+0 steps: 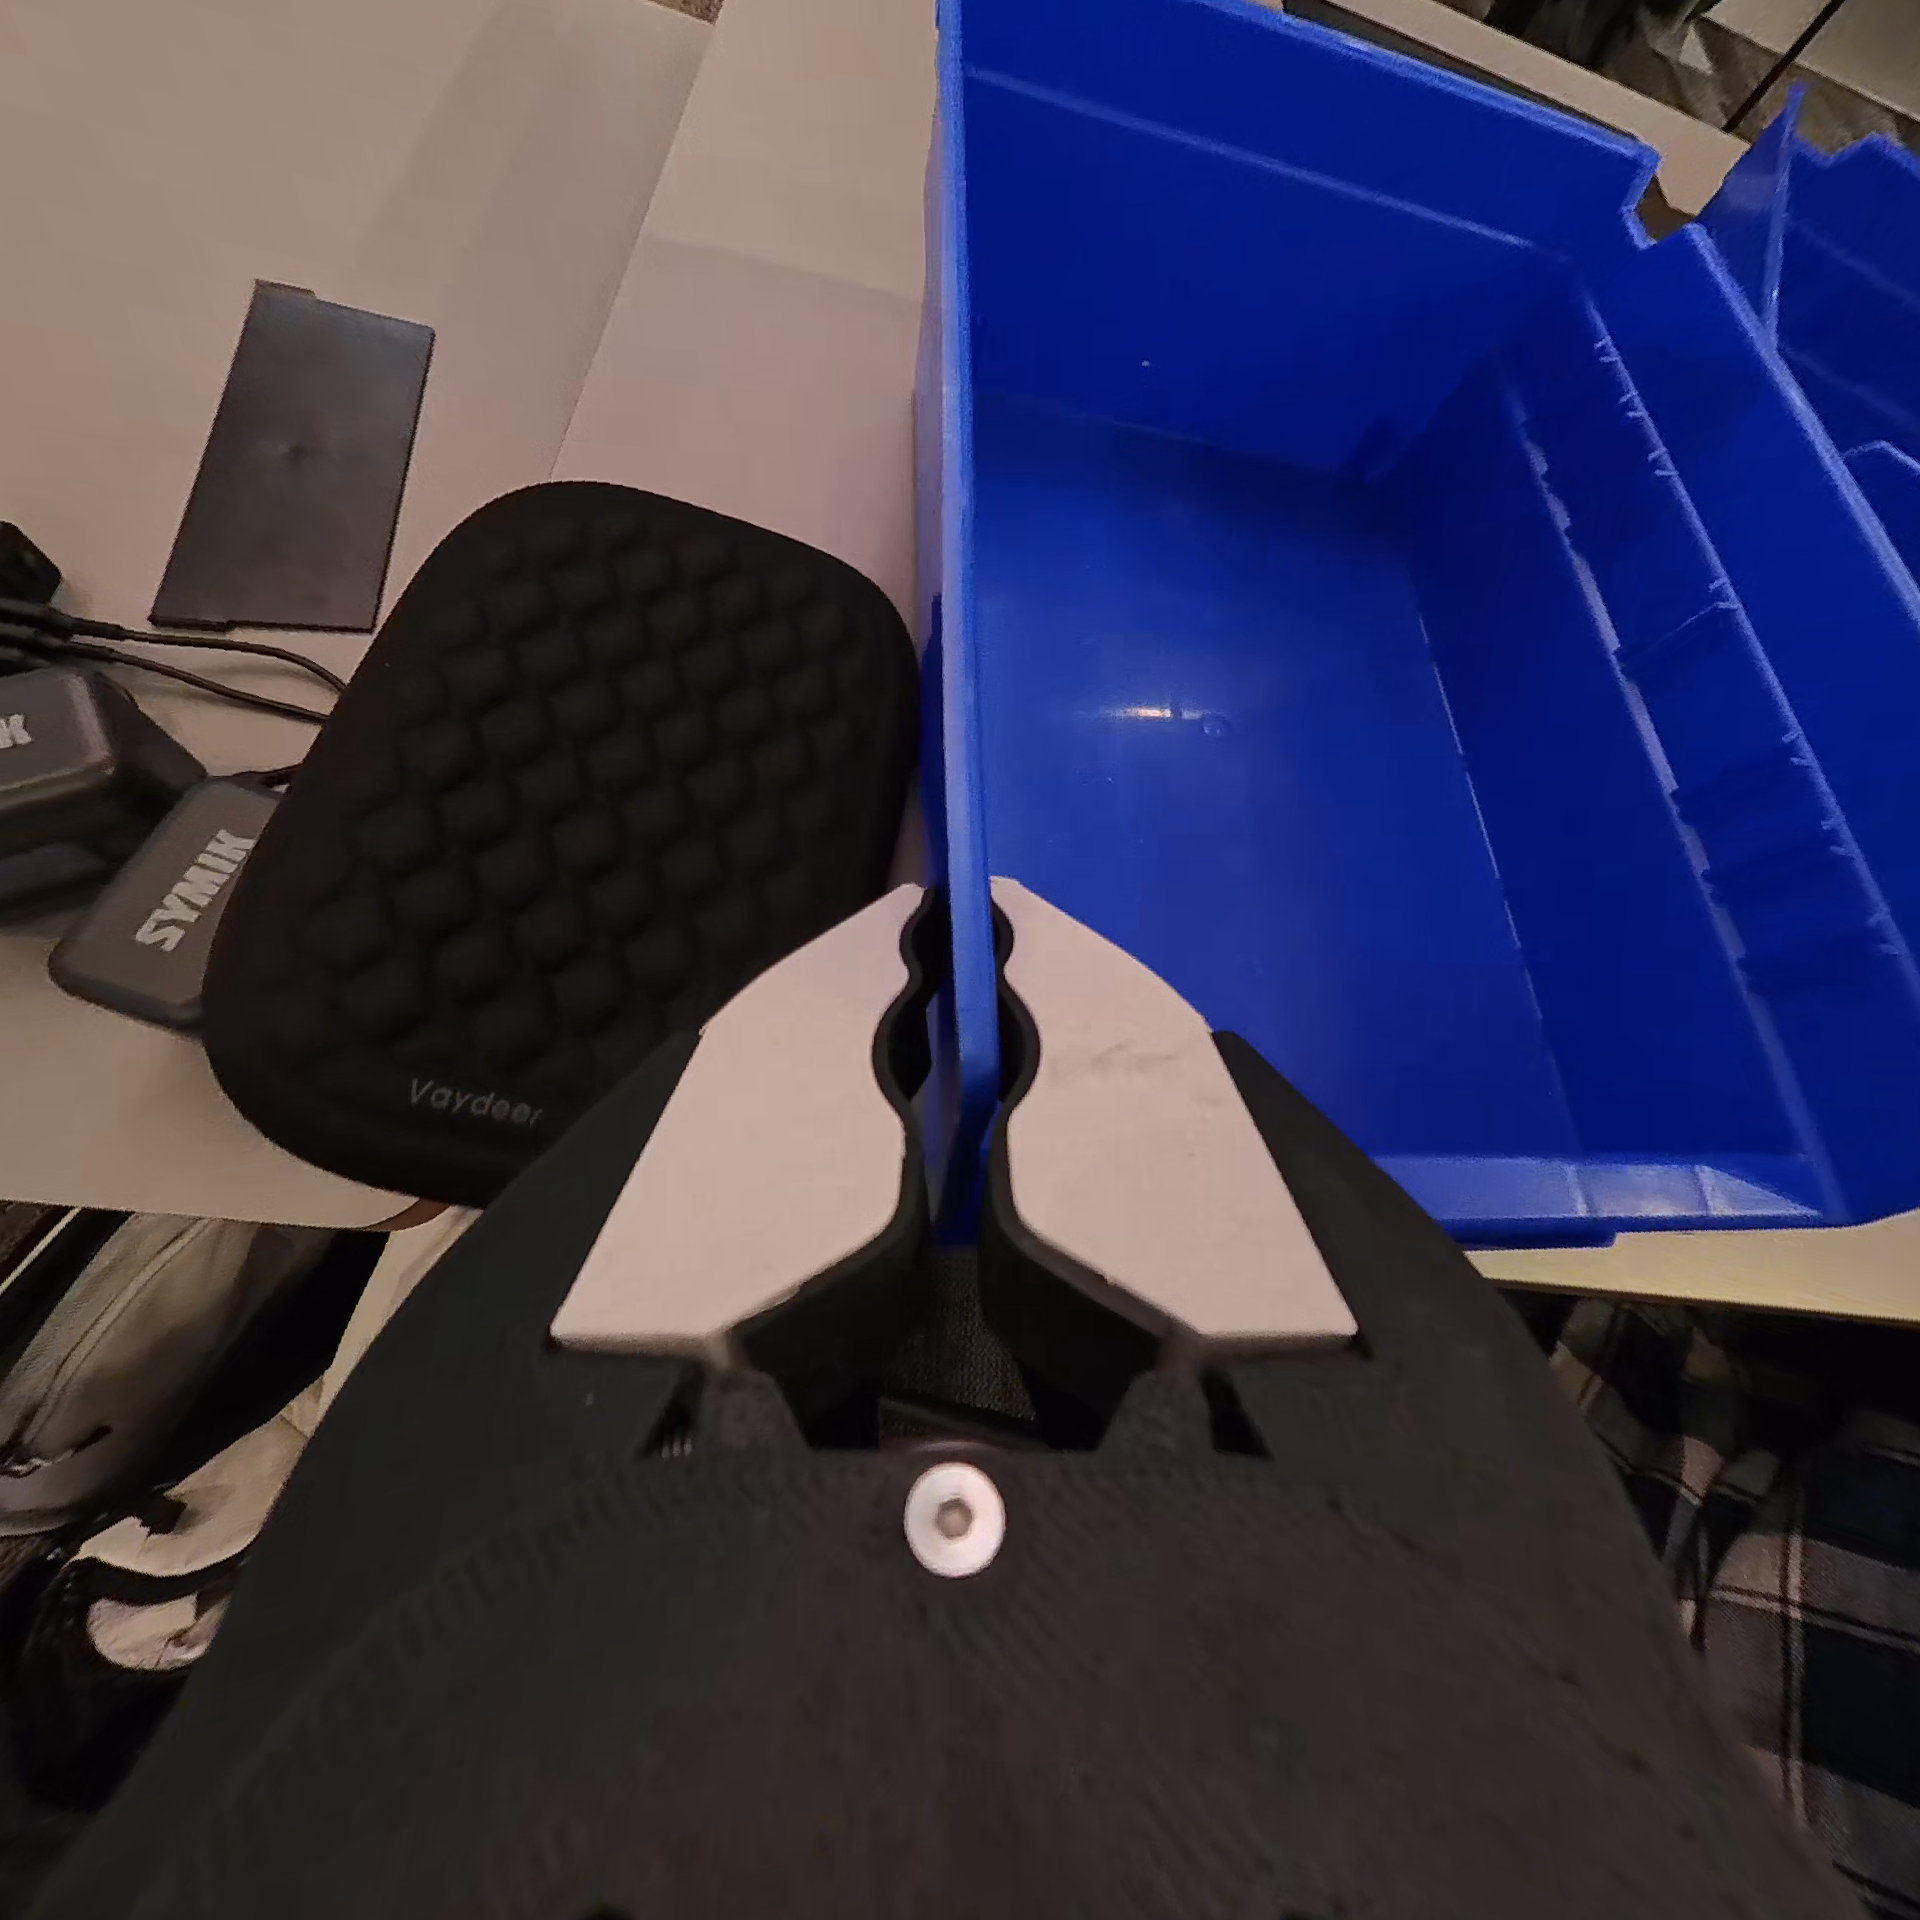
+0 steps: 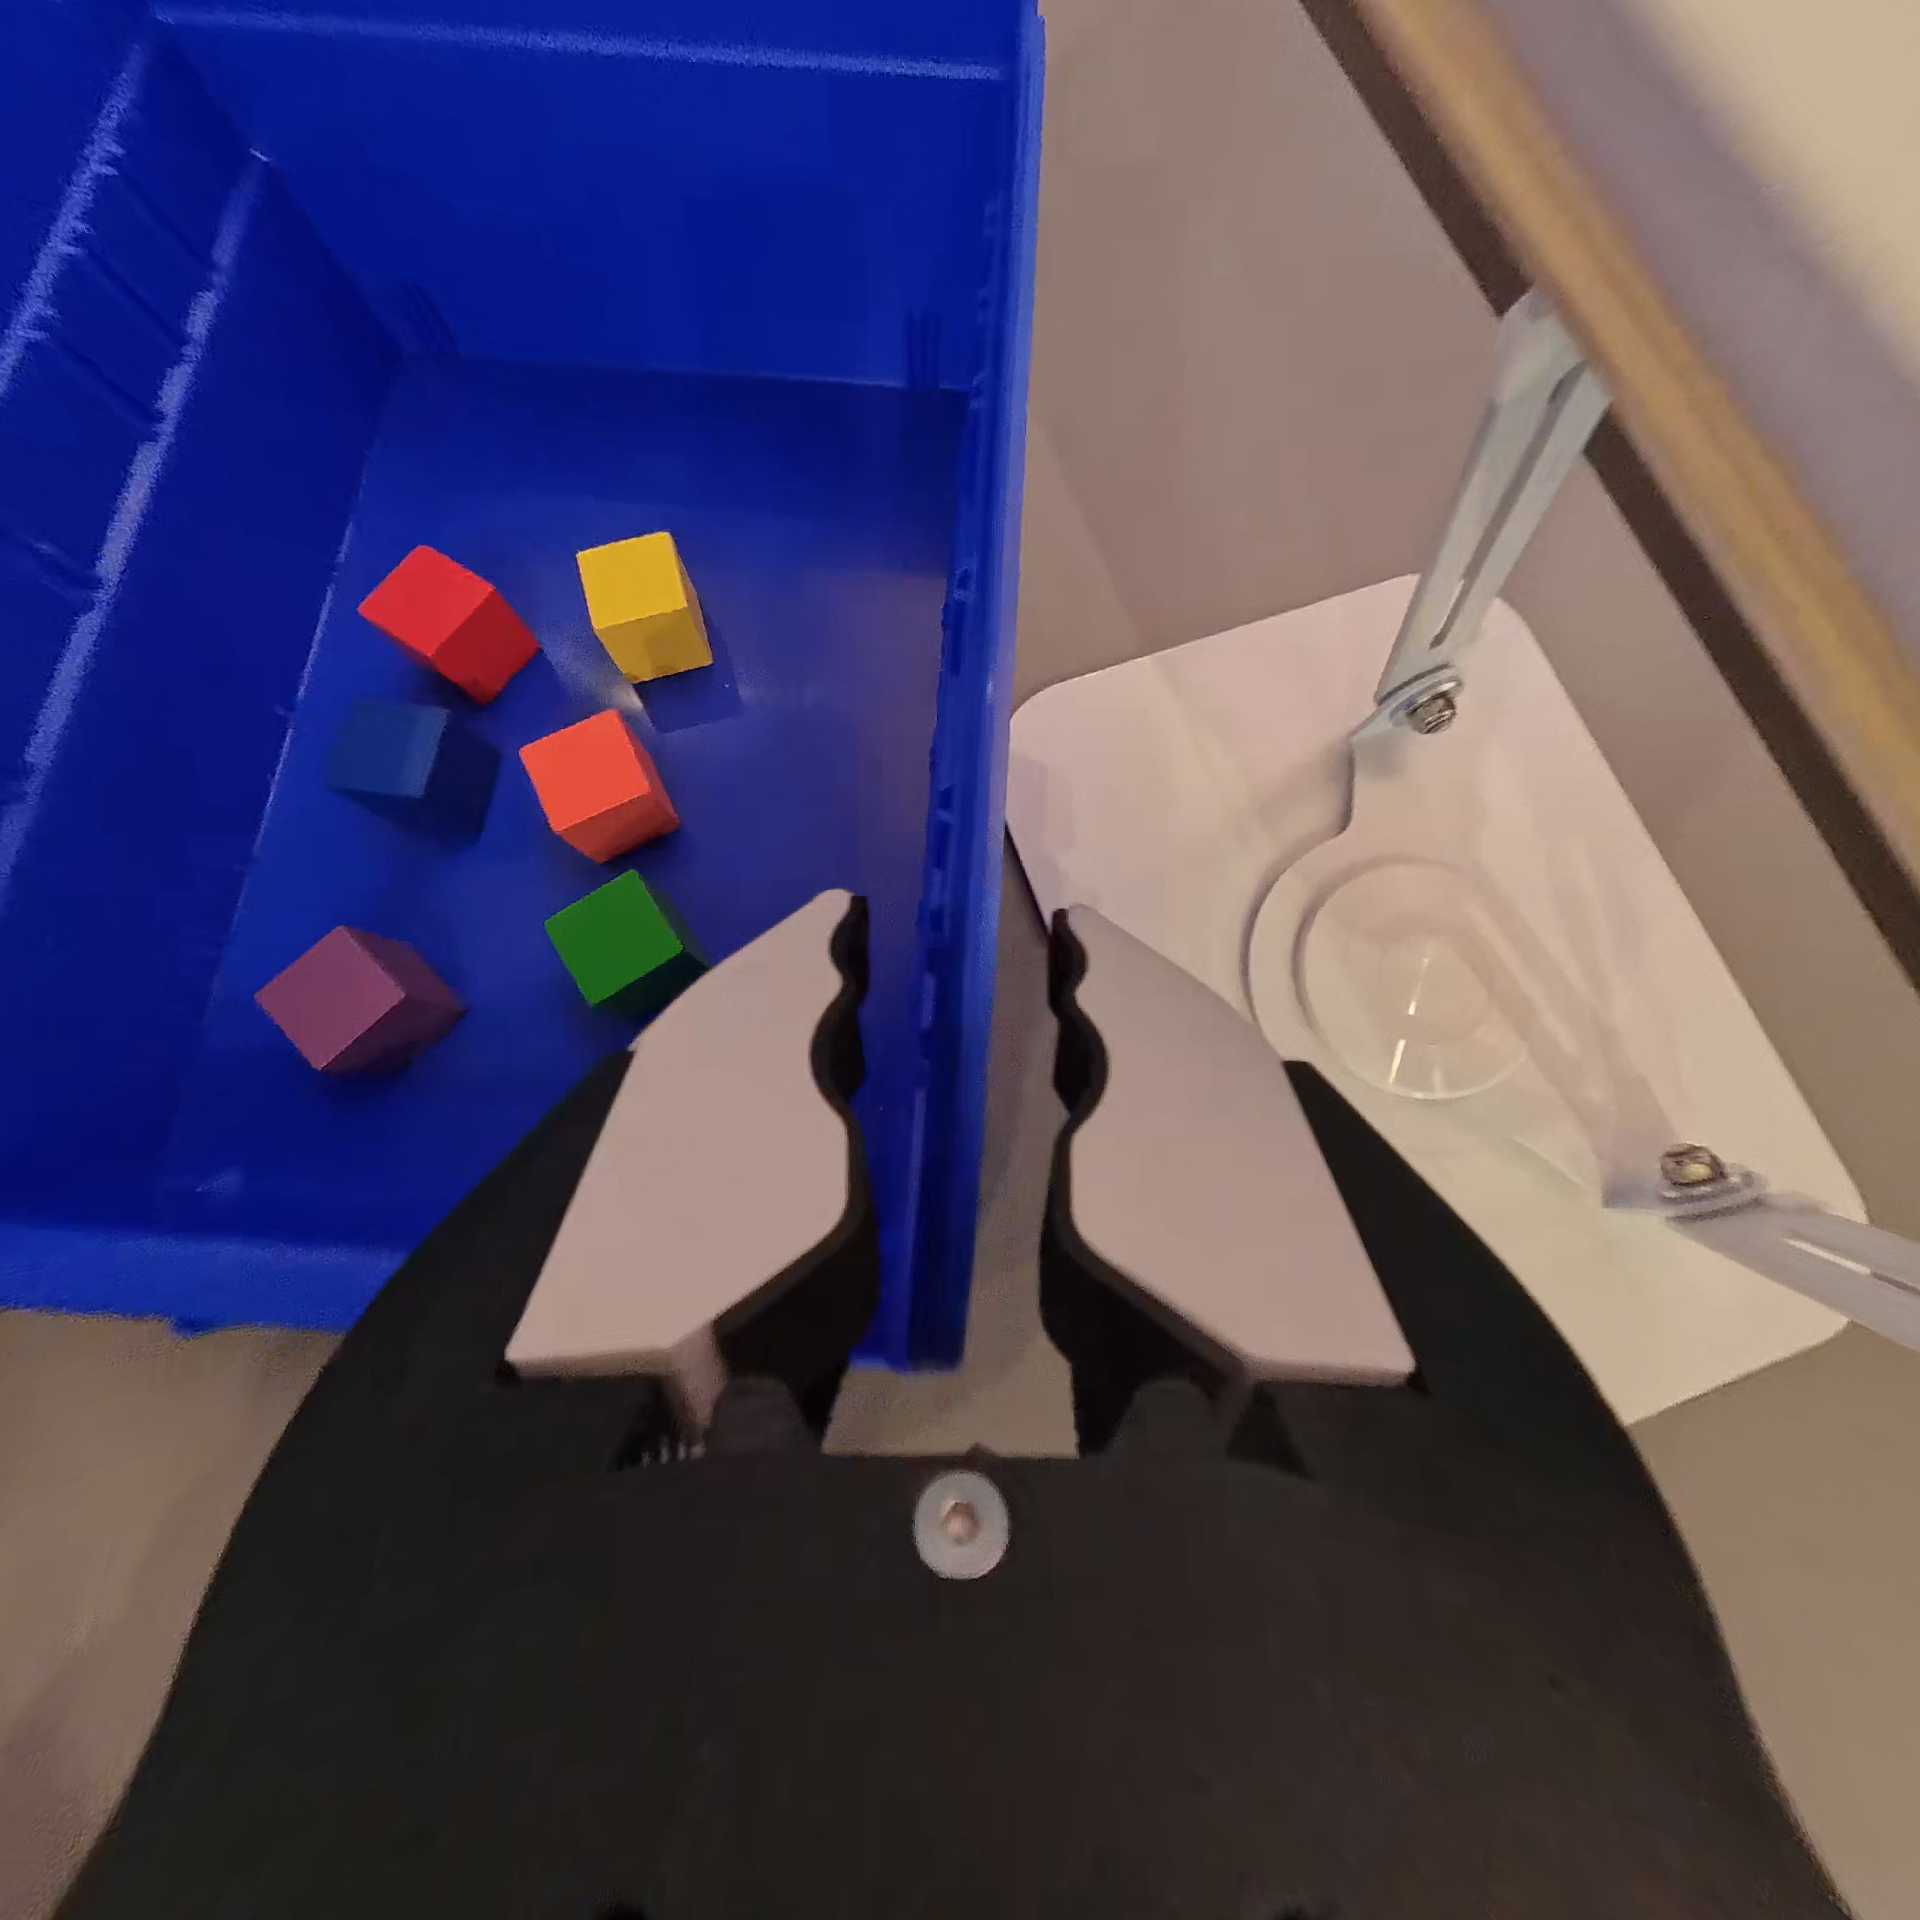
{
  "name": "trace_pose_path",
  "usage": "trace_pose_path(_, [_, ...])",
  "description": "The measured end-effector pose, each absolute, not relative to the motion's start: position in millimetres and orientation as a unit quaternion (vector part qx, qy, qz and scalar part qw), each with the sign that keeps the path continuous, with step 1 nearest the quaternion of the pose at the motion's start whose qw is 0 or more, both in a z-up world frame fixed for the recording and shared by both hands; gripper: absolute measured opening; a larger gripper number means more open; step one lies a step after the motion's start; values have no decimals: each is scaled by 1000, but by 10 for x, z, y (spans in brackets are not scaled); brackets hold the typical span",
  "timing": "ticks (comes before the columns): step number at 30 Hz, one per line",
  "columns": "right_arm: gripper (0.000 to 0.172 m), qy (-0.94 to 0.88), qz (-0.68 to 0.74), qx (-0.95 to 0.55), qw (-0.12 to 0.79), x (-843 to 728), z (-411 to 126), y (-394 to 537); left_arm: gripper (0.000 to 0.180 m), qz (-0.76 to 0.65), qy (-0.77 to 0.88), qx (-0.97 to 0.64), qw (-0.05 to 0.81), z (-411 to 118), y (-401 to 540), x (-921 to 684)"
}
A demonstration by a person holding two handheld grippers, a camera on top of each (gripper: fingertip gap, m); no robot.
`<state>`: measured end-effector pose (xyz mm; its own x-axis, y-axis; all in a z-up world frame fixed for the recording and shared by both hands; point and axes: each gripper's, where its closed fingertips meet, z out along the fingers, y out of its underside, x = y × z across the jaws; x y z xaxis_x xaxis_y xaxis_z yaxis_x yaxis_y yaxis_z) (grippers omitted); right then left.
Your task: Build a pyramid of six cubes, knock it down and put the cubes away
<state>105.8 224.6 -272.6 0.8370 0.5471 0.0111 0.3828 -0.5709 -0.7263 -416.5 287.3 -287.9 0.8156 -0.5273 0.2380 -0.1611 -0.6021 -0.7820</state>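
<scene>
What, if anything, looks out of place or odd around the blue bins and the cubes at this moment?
Nothing stands out. Six cubes, including the red cube and purple cube, lie loose but contained on the blue bin floor. The other blue bin is empty, its wall pinched by the left hand-held gripper. Nothing is spilled or damaged.

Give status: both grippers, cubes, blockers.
Left gripper clamped on blue bin's side wall. Right gripper open, straddling the bin's wall, pads clear of it. Six cubes loose on that bin's floor. No blockers visible.
</scene>
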Motion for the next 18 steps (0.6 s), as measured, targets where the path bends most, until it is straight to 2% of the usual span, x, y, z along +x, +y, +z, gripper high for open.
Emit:
trace_pose_path(1, [39, -274, 110, -871, 392, 1081, -2649, 2212, 6, -226, 200, -866, 400, -2883, 2865, -4182])
trace_pose_path(5, [46, -442, 98, -783, 427, 948, -2326, 1799, 6, -226, 197, -865, 403, -2892, 2837, -4249])
trace_pose_path(8, [47, -599, 103, -706, 364, 671, -2470, 1299, 6, -228, 191, -865, 403, -2901, 2799, -4294])
trace_pose_path(12, [54, -702, 87, -658, 259, 476, -2896, 1023, 6, -220, 189, -868, 402, -2891, 2724, -4366])
trace_pose_path(14, [51, -731, 61, -643, 221, 451, -3098, 1035, 5, -217, 187, -869, 403, -2883, 2686, -4407])
trace_pose_path(18, [35, -758, 80, -616, 199, 292, -3270, 1050, 6, -210, 187, -871, 402, -2873, 2597, -4504])
